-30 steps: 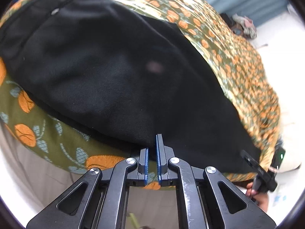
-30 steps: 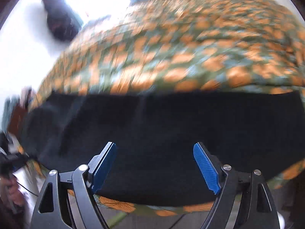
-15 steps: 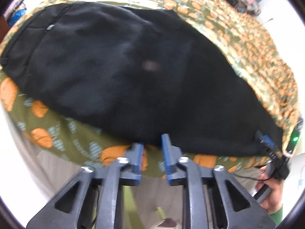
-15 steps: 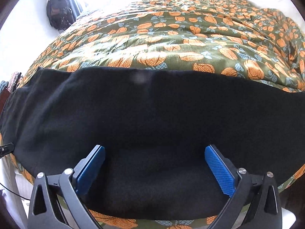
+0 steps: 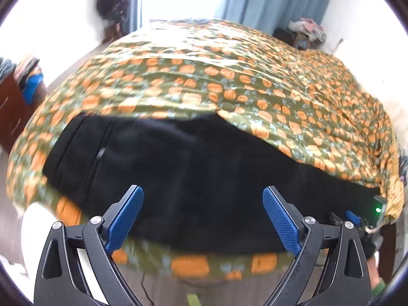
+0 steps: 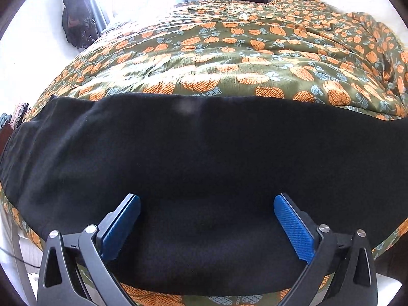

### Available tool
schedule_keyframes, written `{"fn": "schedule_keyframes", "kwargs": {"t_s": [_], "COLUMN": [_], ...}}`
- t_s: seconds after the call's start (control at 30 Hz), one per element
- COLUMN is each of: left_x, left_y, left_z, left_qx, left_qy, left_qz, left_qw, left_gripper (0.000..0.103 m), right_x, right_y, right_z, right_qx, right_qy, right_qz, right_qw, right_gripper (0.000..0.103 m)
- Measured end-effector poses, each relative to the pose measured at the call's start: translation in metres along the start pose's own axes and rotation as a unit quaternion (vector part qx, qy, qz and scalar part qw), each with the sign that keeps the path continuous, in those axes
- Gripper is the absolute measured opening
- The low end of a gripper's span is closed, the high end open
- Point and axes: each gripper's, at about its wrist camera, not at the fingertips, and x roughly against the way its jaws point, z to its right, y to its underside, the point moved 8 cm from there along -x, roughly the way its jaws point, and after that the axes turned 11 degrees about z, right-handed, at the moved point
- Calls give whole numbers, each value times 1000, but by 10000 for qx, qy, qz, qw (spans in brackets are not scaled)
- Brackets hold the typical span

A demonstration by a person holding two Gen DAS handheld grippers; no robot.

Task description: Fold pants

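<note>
Black pants (image 6: 204, 158) lie flat across the near edge of a bed, on an orange-and-green floral bedspread (image 6: 229, 58). Left tool (image 5: 202, 211): jaws opening, wide apart above the cloth, gripping nothing. Right tool (image 6: 206, 219): jaws spread wide, empty, over the pants; bedspread toward 12 o'clock.
</note>
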Motion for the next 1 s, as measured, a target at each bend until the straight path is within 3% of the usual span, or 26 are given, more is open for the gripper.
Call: {"fn": "schedule_keyframes", "kwargs": {"t_s": [0.13, 0.23, 0.3, 0.53, 0.7, 0.87, 1.0], "left_x": [-54, -75, -77, -49, -26, -54, -92], "left_y": [21, 61, 76, 75, 40, 14, 19], "left_z": [-9, -36, -50, -58, -27, -3, -17], "left_qx": [-259, -226, -196, -20, -94, -177, -302], "left_qy": [-419, -1072, -1296, -1296, -897, -510, -860], "left_qz": [-526, -1226, -1395, -1435, -864, -703, -666], "left_qw": [9974, 9864, 9815, 9811, 9922, 9961, 9936], "left_gripper": [95, 95, 96, 93, 94, 96, 96], "right_x": [-1, -1, -1, -2, -2, -2, 0], "right_y": [0, 0, 0, 1, 0, 0, 0], "right_z": [1, 1, 1, 1, 2, 2, 2], "right_qx": [-10, -25, -24, -23, -24, -30, -39], "right_qy": [25, 32, 16, 27, 35, 51, 38], "right_qz": [43, 63, 77, 114, 128, 155, 244], "right_qw": [10000, 10000, 10000, 9999, 9999, 9999, 9997], "right_gripper": [103, 103, 103, 103, 103, 103, 103]}}
